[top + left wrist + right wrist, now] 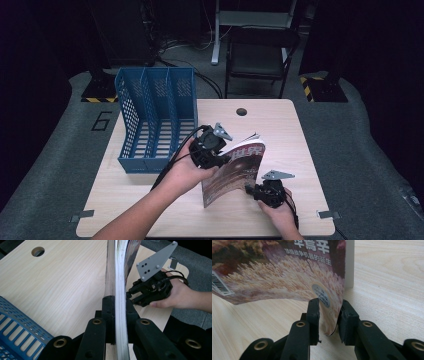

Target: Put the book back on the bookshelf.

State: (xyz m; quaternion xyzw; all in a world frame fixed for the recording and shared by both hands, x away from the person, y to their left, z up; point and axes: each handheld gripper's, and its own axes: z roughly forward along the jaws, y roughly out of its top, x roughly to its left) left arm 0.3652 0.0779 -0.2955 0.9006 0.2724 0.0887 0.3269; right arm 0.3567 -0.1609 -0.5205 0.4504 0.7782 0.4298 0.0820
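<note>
Black two-jaw tool (220, 161) in each bare-armed hand, brass-ringed screw holes, grey three-cornered plates, trailing black cables.

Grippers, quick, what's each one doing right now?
Left gripper: shut on the thick glossy brown-covered magazine, clamping its page edge.
Right gripper: jaws around the magazine's lower cover corner; grip cannot be told.

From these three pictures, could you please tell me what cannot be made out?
- High view: the magazine title, too small to read.
- Right gripper view: whether the right gripper presses the cover corner; a gap shows beside one jaw.
- Left gripper view: the blue file rack, cut off by the edge.
</note>
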